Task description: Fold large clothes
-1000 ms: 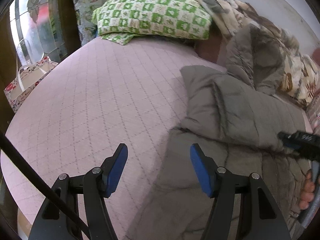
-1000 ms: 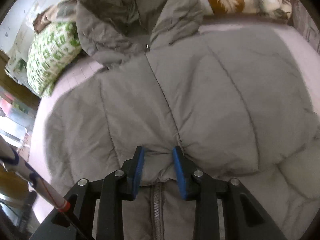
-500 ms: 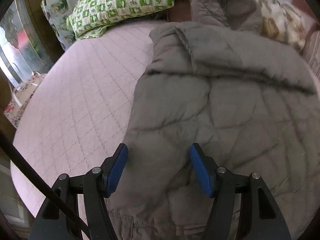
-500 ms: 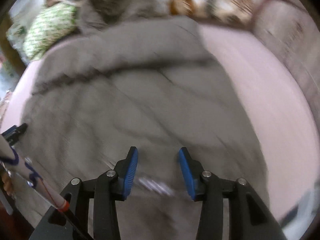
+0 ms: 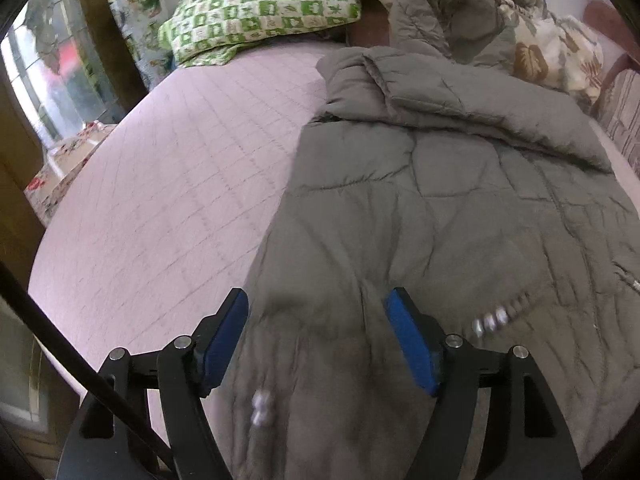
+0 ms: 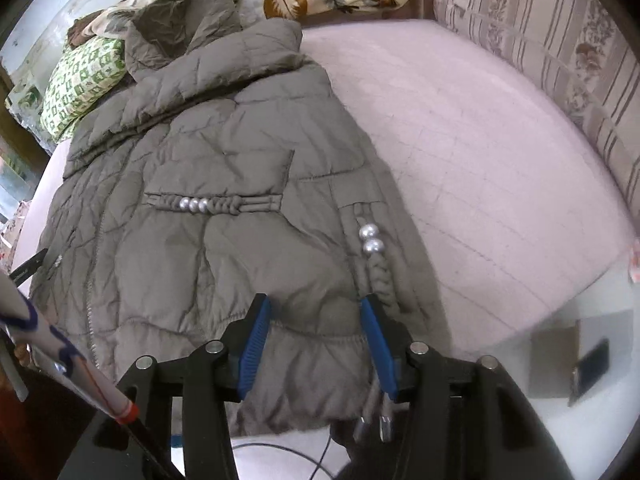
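A large grey quilted coat [image 5: 460, 208] lies spread on the pink quilted bed [image 5: 168, 184], hood toward the pillows. It also shows in the right wrist view [image 6: 208, 216], with silver beads on braided cords and its hem at the bed's near edge. My left gripper [image 5: 316, 320] is open and empty, low over the coat's left part near the hem. My right gripper [image 6: 314, 320] is open and empty, over the coat's right hem next to a braided cord [image 6: 378, 276].
A green checked pillow [image 5: 264, 8] and a leaf-print blanket [image 5: 552, 48] lie at the head of the bed. A striped cushion [image 6: 560, 40] lines the right side. The floor [image 6: 580, 400] with a dark phone shows beyond the bed's near right edge. Bare pink bed [image 6: 480, 152] lies right of the coat.
Both grippers have pulled back from the coat's upper part toward its hem. The right gripper, narrowly open a second ago, is now wider. The coat lies flatter.
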Demonstrator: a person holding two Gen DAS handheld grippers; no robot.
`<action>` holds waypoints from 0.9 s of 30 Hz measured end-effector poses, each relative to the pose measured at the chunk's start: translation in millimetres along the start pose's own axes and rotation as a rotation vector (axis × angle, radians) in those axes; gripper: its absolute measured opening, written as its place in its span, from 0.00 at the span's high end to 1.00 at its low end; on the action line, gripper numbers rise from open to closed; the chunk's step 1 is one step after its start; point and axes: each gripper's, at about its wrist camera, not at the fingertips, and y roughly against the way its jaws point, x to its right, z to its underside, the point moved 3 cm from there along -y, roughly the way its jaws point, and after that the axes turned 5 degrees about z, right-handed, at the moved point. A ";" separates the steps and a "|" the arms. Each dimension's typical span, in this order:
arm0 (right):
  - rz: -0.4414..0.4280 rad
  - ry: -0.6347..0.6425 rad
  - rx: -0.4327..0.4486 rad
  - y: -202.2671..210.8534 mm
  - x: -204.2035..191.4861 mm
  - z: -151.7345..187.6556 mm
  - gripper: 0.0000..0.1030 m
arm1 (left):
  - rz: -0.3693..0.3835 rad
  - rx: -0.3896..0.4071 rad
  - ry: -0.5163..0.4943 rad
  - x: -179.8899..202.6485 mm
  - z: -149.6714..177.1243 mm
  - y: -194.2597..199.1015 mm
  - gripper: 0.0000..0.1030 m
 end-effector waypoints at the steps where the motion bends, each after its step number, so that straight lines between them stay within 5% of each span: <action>1: -0.005 0.007 0.011 5.8 -0.4 -2.1 0.49 | -0.002 0.005 -0.001 -1.1 0.8 5.1 0.30; 7: -0.084 0.072 0.148 56.9 -34.1 -47.5 0.37 | -0.032 0.161 0.032 -12.9 -26.9 47.8 0.30; 15: -0.227 0.161 0.228 86.0 -131.4 -128.9 0.32 | -0.026 0.218 0.078 -13.5 -99.9 27.2 0.30; 22: -0.266 0.174 0.287 73.5 -216.8 -234.2 0.27 | 0.020 0.198 0.130 -31.4 -114.6 -12.5 0.30; 27: -0.303 0.072 0.269 21.7 -271.7 -340.6 0.26 | 0.019 0.175 0.126 -37.2 -126.8 -34.1 0.30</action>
